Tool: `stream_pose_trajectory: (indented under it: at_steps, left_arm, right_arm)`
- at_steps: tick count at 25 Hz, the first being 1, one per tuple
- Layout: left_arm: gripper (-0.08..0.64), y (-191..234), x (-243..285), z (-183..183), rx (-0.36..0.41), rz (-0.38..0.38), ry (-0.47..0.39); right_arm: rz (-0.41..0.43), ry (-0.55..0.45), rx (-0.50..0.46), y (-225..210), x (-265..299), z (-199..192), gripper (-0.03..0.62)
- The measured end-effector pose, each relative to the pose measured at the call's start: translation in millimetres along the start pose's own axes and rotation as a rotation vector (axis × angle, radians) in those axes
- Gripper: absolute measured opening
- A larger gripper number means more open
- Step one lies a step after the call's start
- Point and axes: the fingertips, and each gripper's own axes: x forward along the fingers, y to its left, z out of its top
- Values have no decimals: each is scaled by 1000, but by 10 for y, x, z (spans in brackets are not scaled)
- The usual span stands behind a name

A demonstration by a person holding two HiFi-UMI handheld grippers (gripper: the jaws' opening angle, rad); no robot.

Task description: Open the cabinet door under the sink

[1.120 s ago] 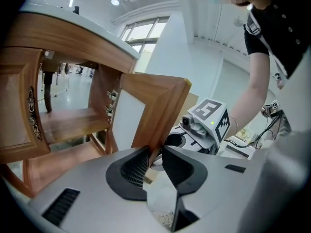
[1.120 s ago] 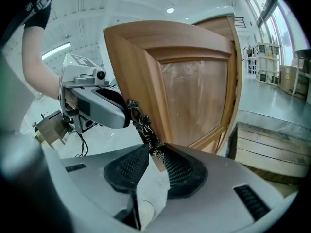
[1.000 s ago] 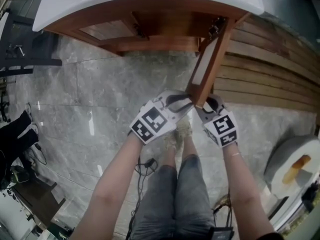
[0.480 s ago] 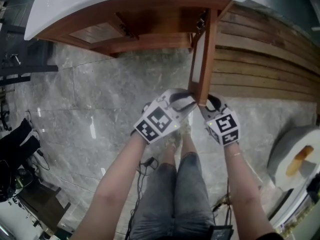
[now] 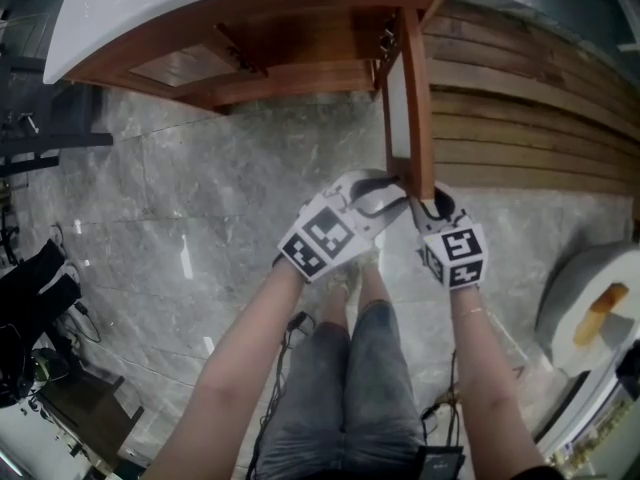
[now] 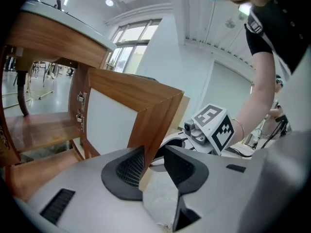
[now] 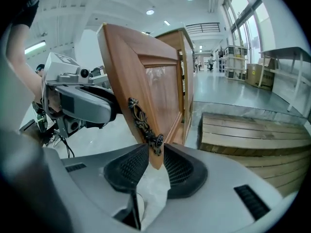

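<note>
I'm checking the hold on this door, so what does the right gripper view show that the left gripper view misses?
Right only: the ornate metal handle on the front of the cabinet door, and wooden slats. Left only: its white inner panel and hinges. Both: the door's free edge between the tongs; the right tongs clamp it, the left tongs have just been opening around it.

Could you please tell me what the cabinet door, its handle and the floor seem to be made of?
Cabinet door: reddish-brown wood or wood veneer, satin finish, grain visible; its inner panel looks smooth white, perhaps laminate. Handle: dark ornate metal, likely cast, with an aged look. Floor: grey veined stone or stone-look tile, polished, showing light reflections and joints.
</note>
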Motion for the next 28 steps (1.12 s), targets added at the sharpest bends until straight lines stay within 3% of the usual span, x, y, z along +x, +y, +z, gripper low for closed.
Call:
stream_pose_trajectory:
  at_steps: [15, 20, 28]
  left_arm:
    - [117, -93, -78, 47, -14, -4, 15]
    - [115, -62, -281, 105, -12, 53, -7]
    - [101, -56, -784, 408, -26, 159, -86]
  right_arm:
    - [-9, 32, -12, 86, -118, -21, 95]
    - [54, 36, -52, 359, -235, 63, 95]
    - [200, -34, -73, 940, -386, 605, 94]
